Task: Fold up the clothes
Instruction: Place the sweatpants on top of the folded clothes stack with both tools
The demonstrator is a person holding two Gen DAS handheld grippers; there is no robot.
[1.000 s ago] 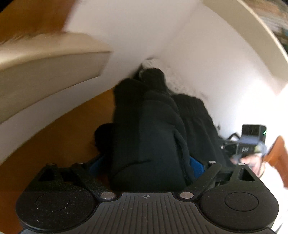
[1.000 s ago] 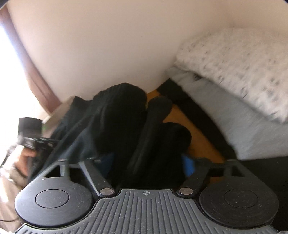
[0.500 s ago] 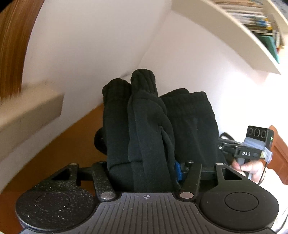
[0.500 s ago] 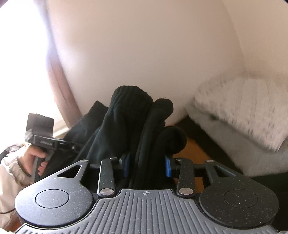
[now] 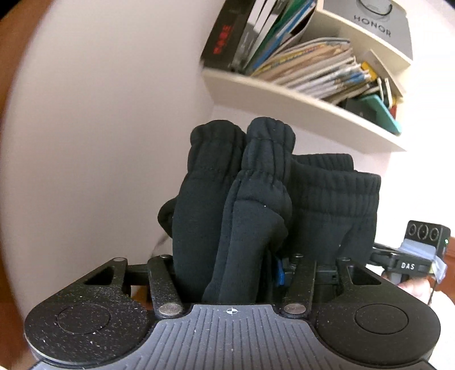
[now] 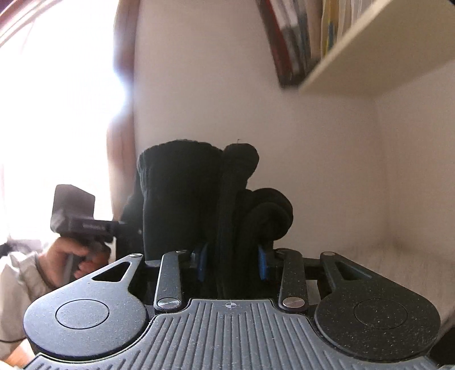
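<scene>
A black fleece garment (image 5: 256,205) with ribbed elastic cuffs and waistband is held up in the air, bunched between both grippers. My left gripper (image 5: 227,270) is shut on a thick bundle of its folds; only one blue pad (image 5: 280,270) shows. In the right wrist view the same black garment (image 6: 216,199) stands up between the blue pads (image 6: 263,263), with my right gripper (image 6: 231,263) shut on it. Each view shows the other gripper beside the cloth: the right gripper (image 5: 412,256) at the far right, the left gripper (image 6: 76,216) at the left in a hand.
A cream wall shelf (image 5: 298,105) loaded with books and magazines hangs above, with a white box marked HONOR (image 5: 372,22) on top. Bare white wall (image 5: 99,128) fills the left. A bright window and brown curtain (image 6: 122,142) lie left in the right wrist view.
Both grippers have lifted and tilted upward with the garment: the wooden surface, pillow and bedding dropped out of view, and the bookshelf came in overhead. Both grips stayed shut.
</scene>
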